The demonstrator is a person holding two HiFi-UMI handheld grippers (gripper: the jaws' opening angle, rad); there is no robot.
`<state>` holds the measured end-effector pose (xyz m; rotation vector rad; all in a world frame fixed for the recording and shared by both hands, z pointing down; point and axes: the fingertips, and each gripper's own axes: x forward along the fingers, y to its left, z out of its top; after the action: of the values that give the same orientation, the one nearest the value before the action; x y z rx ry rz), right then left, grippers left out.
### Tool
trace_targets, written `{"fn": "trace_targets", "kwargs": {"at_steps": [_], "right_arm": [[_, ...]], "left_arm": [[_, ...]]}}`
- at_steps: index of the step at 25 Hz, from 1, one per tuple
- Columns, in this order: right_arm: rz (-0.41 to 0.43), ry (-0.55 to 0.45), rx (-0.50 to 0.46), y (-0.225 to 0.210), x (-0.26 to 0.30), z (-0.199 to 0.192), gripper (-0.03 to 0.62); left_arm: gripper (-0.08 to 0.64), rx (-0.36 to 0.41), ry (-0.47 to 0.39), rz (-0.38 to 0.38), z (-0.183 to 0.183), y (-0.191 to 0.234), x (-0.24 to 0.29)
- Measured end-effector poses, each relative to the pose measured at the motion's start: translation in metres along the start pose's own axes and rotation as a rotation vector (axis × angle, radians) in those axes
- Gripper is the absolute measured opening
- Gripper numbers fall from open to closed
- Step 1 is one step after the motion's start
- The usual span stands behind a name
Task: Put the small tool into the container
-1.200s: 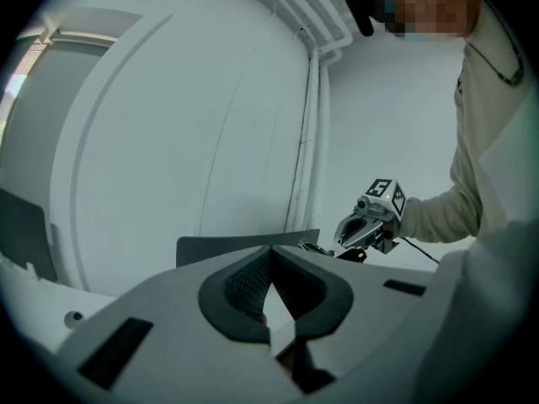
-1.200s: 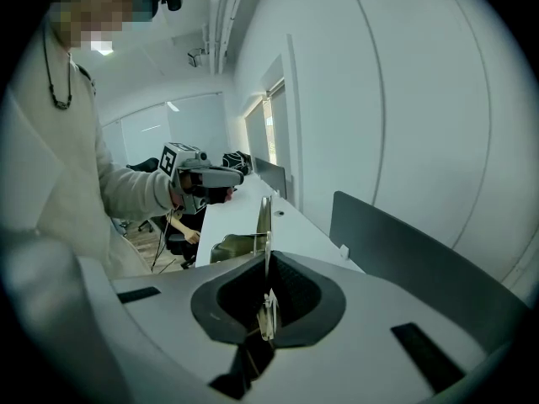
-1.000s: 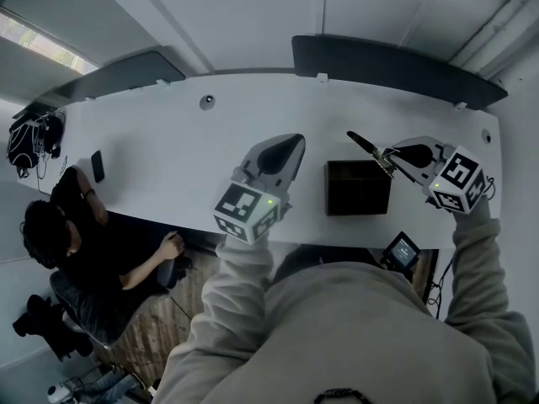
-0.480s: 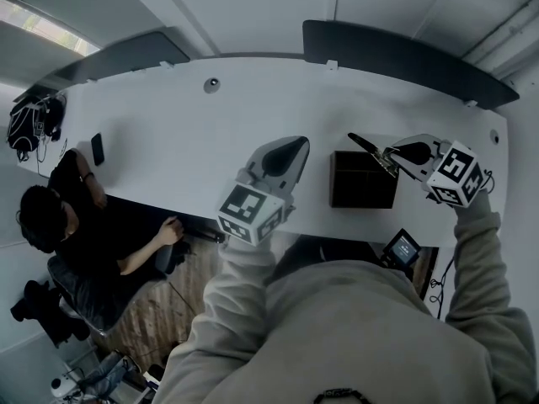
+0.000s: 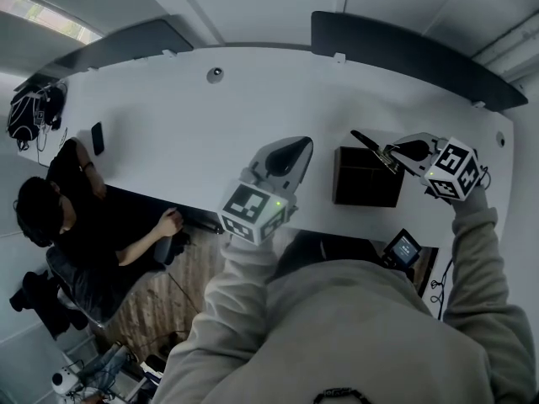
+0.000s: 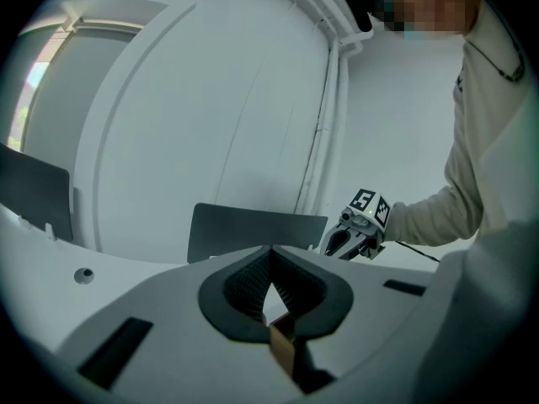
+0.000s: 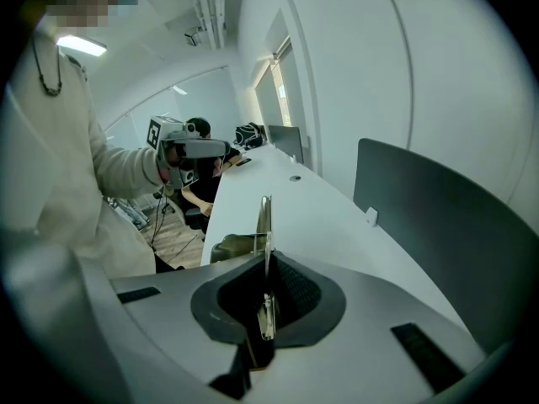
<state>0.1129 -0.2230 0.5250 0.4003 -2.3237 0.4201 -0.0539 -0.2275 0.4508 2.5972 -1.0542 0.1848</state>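
Task not finished. The small tool [image 5: 368, 144], a slim metal piece with a dark end, is clamped in the right gripper [image 5: 394, 156], jaws closed tight on it. In the right gripper view it stands edge-on, straight out past the pads. From the head view the tool sits over the far rim of the container [image 5: 339, 179], a dark open-topped box near the front edge of the white table [image 5: 168, 133]. Height above the box not readable.

Left to do, by my reading: tip the tool down into the opening and let go.

Left gripper [image 5: 296, 148] is just left of the box and apart from it, jaw tips together with nothing between them.

Surroundings: box looks empty and its mouth is clear. A phone [image 5: 98, 140] lies far down the table. A seated person [image 5: 50, 217] is at the left end, well apart. Dark divider panels [image 5: 404, 53] stand behind the table. Nothing blocks the drop.
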Motion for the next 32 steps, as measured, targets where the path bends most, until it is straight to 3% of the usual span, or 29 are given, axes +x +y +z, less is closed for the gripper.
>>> {"fn": "trace_targets", "kwargs": {"at_steps": [32], "right_arm": [[0.095,0.297,-0.168,0.003,0.041,-0.05,0.021]], "left_arm": [[0.002,-0.017,0.008,0.013,-0.004,0.01,0.001]]}}
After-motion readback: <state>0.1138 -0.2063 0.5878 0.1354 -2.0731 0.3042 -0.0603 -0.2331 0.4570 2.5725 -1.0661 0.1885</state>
